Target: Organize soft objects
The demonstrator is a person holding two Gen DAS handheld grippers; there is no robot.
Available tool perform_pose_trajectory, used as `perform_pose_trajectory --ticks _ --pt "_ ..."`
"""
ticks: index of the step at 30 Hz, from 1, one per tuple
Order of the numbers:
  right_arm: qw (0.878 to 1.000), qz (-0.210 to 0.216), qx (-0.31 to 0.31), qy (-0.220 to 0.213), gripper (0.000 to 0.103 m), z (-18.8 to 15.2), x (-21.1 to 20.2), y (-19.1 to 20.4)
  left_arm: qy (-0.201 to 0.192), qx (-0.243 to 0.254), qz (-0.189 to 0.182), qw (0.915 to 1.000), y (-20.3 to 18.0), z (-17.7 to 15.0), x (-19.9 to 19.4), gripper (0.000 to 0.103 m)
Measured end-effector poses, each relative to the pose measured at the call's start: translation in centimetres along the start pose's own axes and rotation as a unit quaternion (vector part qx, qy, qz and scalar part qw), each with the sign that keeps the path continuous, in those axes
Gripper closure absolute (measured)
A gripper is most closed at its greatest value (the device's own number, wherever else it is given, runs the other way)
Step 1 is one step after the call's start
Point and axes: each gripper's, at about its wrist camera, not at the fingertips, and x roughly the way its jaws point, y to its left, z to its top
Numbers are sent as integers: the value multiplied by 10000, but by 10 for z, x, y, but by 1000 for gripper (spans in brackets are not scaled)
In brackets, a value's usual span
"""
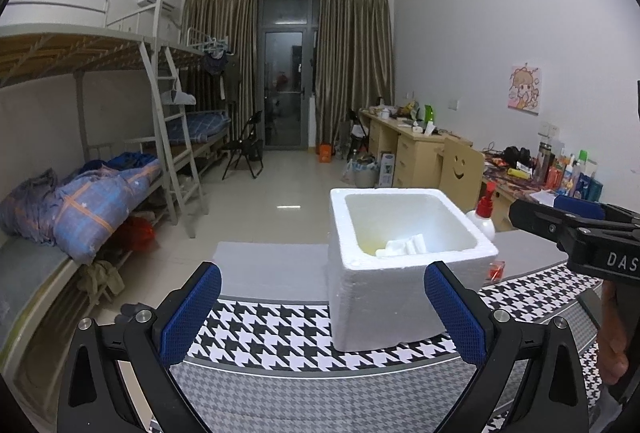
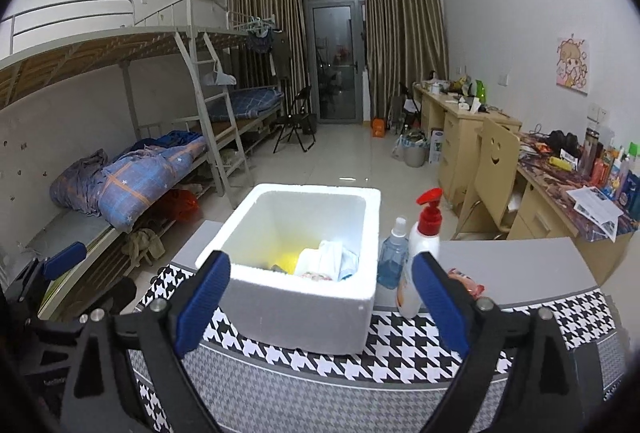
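A white foam box [image 1: 404,273] stands open on the houndstooth cloth [image 1: 272,329]; it also shows in the right wrist view [image 2: 304,309]. Inside lie several soft things: white and light-blue cloth [image 2: 332,259], something yellow [image 2: 288,259] and a pinkish piece at the front. My left gripper [image 1: 322,309] is open and empty, just in front of the box's left side. My right gripper [image 2: 320,297] is open and empty, in front of the box; it also shows at the right edge of the left wrist view [image 1: 576,229].
A white pump bottle with a red top [image 2: 420,253], a blue spray bottle [image 2: 392,257] and a pink packet [image 2: 466,283] stand right of the box. Bunk beds with a blue quilt [image 2: 132,181] are at the left, desks and a wooden chair [image 2: 492,169] at the right.
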Motion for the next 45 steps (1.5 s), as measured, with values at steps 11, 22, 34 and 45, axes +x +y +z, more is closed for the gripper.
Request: perform_pose_trajectory --ticks 11,22,34,45 --pt "9996 -144 18 -234 8 -10 -36 -2 -130 103 -115 9998 -16 0 -28 1" --pt "9989 -228 7 -417 5 -26 -66 1 -224 115 -156 9996 -18 -5 -54 1" --pt "9980 -181 45 -603 4 -41 -106 4 -468 138 -265 9985 -22 -12 -88 1" --pt "9969 -183 -150 -747 4 -58 -133 15 -581 151 -283 9978 -24 -24 -112 1"
